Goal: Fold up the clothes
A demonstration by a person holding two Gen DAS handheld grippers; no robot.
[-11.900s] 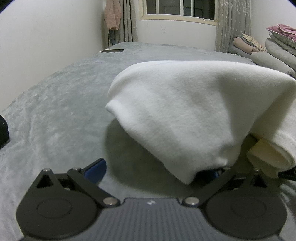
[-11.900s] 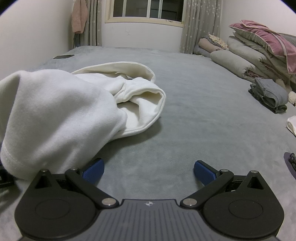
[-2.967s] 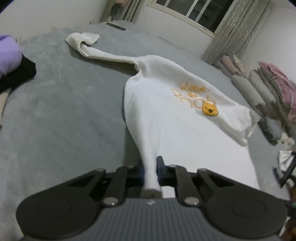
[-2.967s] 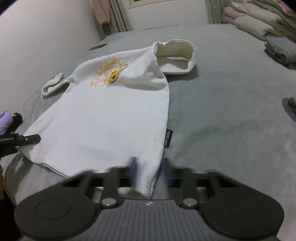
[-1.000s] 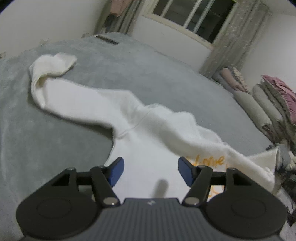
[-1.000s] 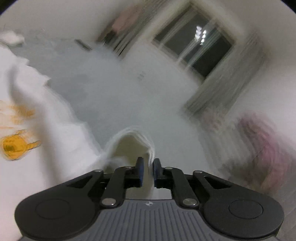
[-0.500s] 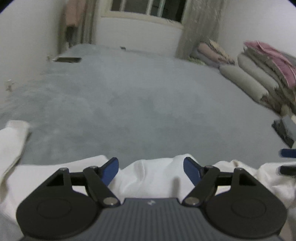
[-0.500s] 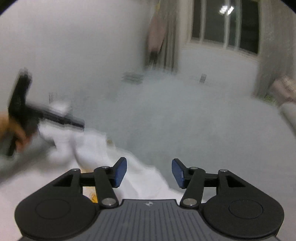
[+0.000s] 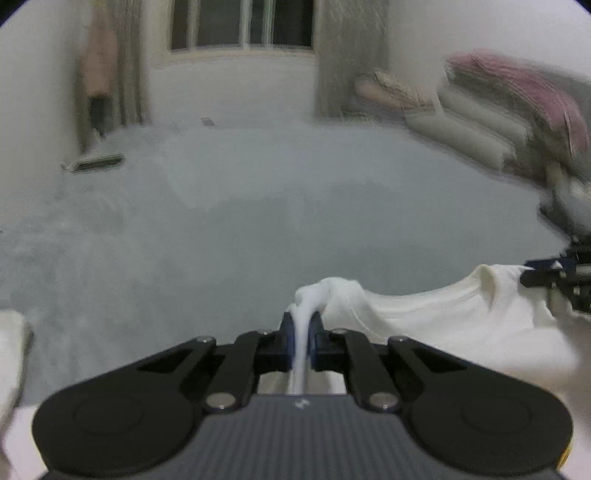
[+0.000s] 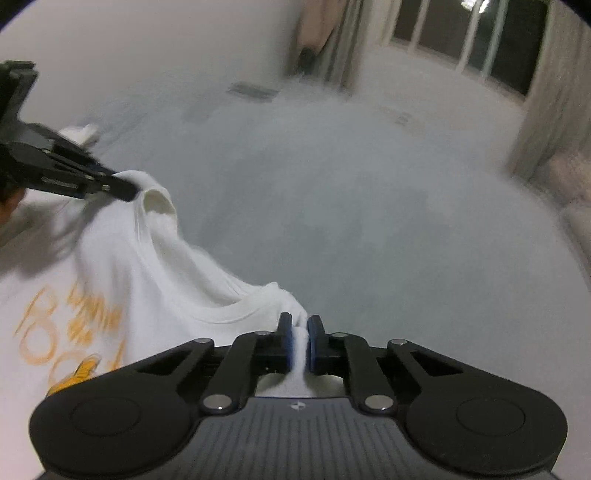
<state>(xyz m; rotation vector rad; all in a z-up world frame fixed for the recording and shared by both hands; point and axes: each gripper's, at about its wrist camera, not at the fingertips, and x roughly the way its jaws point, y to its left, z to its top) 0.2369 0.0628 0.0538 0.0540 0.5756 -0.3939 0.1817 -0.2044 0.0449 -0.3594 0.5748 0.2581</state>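
Mostly blurred: both hand-held grippers pinch the white sweatshirt (image 10: 110, 295).

Beyond your grey blanket (image 9: 221, 240), a window (image 9: 243, 22) sits between curtains (image 9: 343, 55); stacked bedding (image 9: 498, 122) lies right of it, a dark flat object (image 9: 98, 162) left.

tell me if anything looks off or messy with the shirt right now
Nothing looks damaged. The white sweatshirt is bunched and sagging between the left gripper and right gripper, both jaws shut on fabric near the neckline, so it hangs uneven rather than flat on the grey bed.
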